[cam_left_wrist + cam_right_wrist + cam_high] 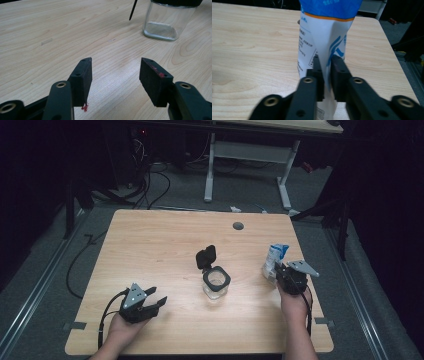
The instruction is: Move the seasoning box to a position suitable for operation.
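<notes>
A white and blue pouch (275,258) stands upright at the table's right side. My right gripper (281,271) is shut on it; in the right gripper view the jaws pinch a fold of the white and blue pouch (329,37) between the pads, right gripper (326,75). A clear glass jar (216,284) with a black rim and its hinged black lid (206,256) flipped up stands at the table's middle. My left gripper (156,299) rests open near the front left, nothing between its pads. The left gripper (115,76) view shows the glass jar (166,22) ahead to the right.
The wooden table (150,245) has a small grey grommet (238,226) near its far edge. Beyond it stands a white desk frame (247,165) with cables on the floor. Metal rails run along both sides of the table.
</notes>
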A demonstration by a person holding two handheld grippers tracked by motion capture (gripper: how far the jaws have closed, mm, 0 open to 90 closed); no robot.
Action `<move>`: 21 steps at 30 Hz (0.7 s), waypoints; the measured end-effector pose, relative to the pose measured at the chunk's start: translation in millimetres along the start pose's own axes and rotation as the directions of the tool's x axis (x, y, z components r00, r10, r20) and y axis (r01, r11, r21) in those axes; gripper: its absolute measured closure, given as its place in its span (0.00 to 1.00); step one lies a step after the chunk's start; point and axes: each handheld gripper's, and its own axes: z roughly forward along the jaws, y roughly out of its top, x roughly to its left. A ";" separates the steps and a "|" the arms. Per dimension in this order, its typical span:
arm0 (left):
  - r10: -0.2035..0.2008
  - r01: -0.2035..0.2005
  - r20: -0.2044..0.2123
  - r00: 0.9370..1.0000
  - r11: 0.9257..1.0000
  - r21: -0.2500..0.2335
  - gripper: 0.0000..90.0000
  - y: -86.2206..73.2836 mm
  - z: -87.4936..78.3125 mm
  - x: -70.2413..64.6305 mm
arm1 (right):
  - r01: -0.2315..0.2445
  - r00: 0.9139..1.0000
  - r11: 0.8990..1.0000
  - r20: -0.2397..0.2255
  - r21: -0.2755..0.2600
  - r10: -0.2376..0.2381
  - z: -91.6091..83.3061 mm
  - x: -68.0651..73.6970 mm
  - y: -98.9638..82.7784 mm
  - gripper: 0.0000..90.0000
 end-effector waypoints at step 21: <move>-0.001 0.001 0.003 1.000 1.000 -0.007 0.49 0.0 -0.8 0.1 | 0.000 0.992 0.999 -0.124 -0.044 -0.005 -49.0 38.8 -10.3 0.99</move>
